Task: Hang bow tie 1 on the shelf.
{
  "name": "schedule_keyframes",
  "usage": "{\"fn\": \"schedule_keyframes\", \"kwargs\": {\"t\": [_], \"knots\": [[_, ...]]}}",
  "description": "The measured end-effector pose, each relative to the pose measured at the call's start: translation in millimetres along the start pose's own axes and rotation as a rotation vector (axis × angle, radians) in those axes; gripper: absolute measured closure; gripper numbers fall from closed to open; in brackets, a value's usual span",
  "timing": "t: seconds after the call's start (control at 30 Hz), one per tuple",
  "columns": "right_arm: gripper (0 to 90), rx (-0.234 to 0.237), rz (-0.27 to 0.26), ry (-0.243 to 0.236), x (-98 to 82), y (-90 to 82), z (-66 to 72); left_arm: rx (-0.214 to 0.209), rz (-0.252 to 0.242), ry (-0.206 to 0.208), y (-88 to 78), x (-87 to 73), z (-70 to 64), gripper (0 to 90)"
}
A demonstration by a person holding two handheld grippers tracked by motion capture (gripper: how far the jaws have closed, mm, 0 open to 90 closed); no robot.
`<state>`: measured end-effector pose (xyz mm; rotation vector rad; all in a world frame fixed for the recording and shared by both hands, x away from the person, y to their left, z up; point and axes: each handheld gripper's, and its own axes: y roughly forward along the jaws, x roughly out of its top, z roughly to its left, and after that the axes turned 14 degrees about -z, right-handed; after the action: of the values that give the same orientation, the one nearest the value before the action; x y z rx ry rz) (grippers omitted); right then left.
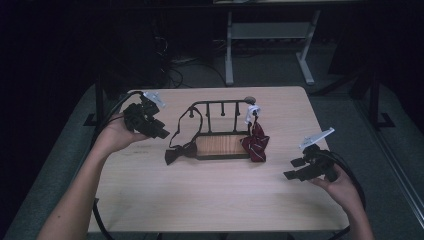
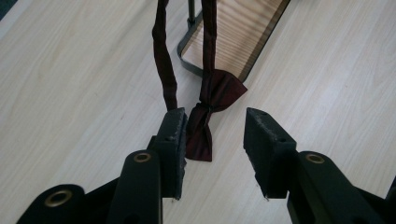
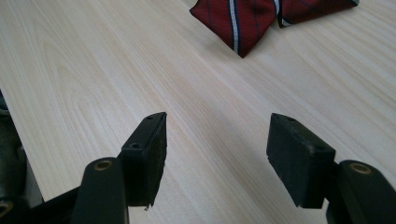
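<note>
The dark bow tie [image 2: 212, 114], soft, light and floppy, lies on the table [image 1: 210, 195] left of the rack [image 1: 222, 145], best pinched at its knot; left gripper [image 2: 212, 140] and right gripper [image 3: 215, 154] stand apart, empty.

room: dark | floor [image 1: 280, 70]: grey | behind table: white-legged bench [image 1: 270, 35], tangled cables [image 1: 175, 70]
</note>
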<state>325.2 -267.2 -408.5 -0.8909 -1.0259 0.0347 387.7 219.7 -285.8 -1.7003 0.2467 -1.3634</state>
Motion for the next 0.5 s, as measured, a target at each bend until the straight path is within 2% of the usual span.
{"fn": "schedule_keyframes", "kwargs": {"t": [0.3,0.5], "knots": [[37.3,-0.002,-0.003,0.002,-0.8,-0.4,-1.0,-0.003,-0.012,-0.007,1.4,-16.2,-5.8,56.8],[37.1,-0.002,-0.001,0.002,-1.0,-0.1,-1.4,-0.012,-0.004,-0.01,4.4,-27.5,-9.4,55.5]]}}
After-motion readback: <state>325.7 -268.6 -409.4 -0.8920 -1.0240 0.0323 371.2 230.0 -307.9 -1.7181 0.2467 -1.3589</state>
